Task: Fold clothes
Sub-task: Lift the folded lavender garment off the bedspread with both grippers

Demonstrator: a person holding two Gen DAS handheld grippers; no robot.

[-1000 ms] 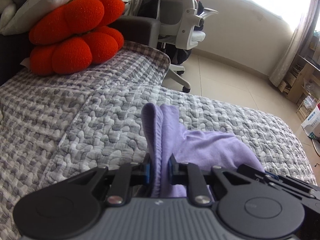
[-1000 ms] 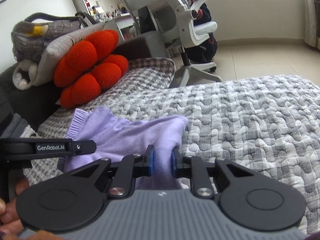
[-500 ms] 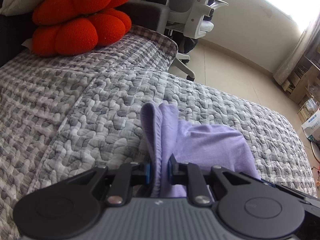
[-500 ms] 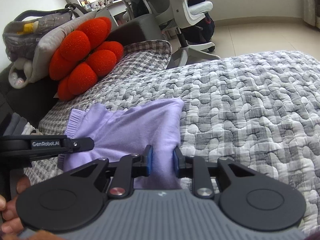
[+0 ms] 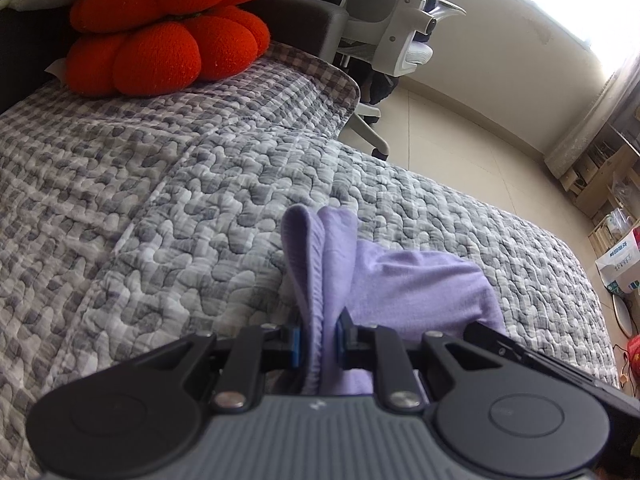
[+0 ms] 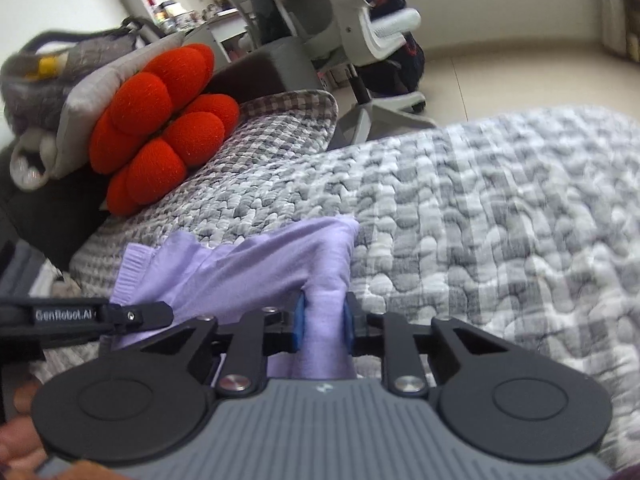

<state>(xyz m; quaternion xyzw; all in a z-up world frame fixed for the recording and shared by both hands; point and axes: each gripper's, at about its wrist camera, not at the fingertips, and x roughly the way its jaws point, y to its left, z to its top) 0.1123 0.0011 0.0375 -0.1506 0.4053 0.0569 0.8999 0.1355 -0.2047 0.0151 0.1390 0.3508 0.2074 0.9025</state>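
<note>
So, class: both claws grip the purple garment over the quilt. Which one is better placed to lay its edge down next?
Probably the left claw: it pinches the purple garment by its ribbed edge, with bare quilt ahead. The right claw holds a plain bunched corner.

- The garment (image 5: 404, 280) lies on the quilt (image 5: 200, 216), its edges between the fingers of the left gripper (image 5: 319, 338) and right gripper (image 6: 323, 326).
- The cushion (image 5: 168, 36) sits behind, at the quilt's far left.
- The office chair (image 6: 360, 32) stands beyond, on the floor (image 5: 472, 152).

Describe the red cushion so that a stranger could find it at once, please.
Look at the bed with the grey-and-white quilted cover. At its far end lies the round, lobed, bright orange-red plush cushion, beneath a grey pillow. It is the only red, pumpkin-shaped thing there.
</note>
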